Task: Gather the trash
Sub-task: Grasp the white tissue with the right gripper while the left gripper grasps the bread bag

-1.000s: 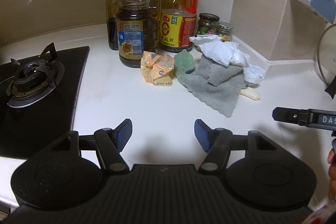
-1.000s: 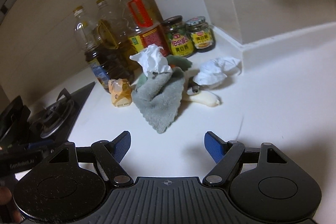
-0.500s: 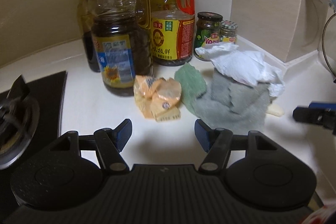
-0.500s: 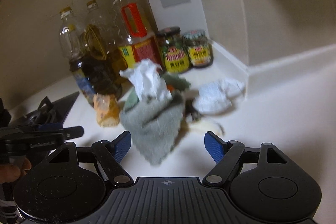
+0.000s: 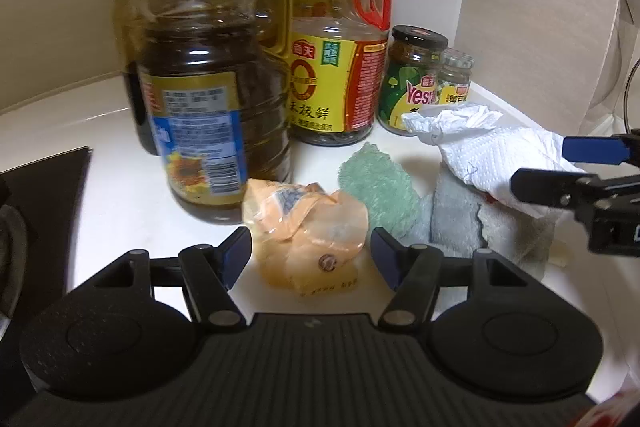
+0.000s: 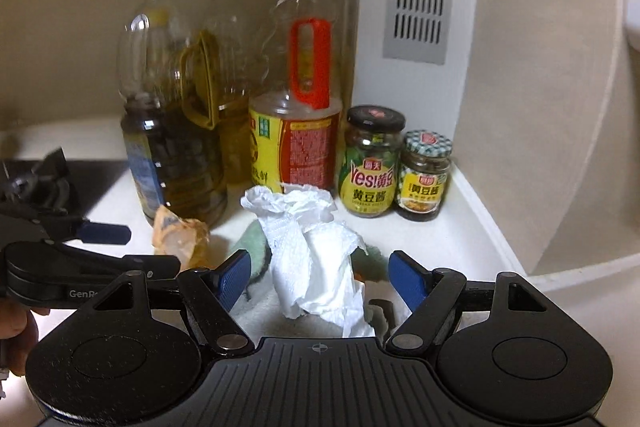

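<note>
Left gripper point(image 5: 311, 251) jaws stand roughly half open, straddling the crumpled orange plastic snack wrapper point(image 5: 308, 227) that lies on the white countertop point(image 5: 120, 195); gaps show on both sides, so the blue pads aren't pressing on it, nothing held. The wrapper sits just in front of the big clear oil jug with dark oil and a blue-yellow label point(image 5: 204, 107), and just left of the green-grey terry cloth point(image 5: 380, 187). Right gripper point(image 6: 319, 277) jaws are closing around the crumpled white paper towel point(image 6: 316, 259), which sits between the blue pads; clear gap on both sides, no contact visible, not gripped. The towel is piled on top of the cloth, in front of the yellow-labelled bottle with the red handle point(image 6: 296, 131) and the two glass jars of bean paste point(image 6: 396, 167) in the corner. In the left wrist view the right gripper comes in from the right edge with its fingers point(image 5: 588, 151) over the same towel point(image 5: 492, 147). In the right wrist view the left gripper comes in from the left edge, its fingertips point(image 6: 104, 233) next to the wrapper point(image 6: 180, 239). Black gas hob point(image 6: 48, 179) at far left. A bit of the person's hand point(image 6: 16, 331) shows at the lower left edge of the right wrist view.
</note>
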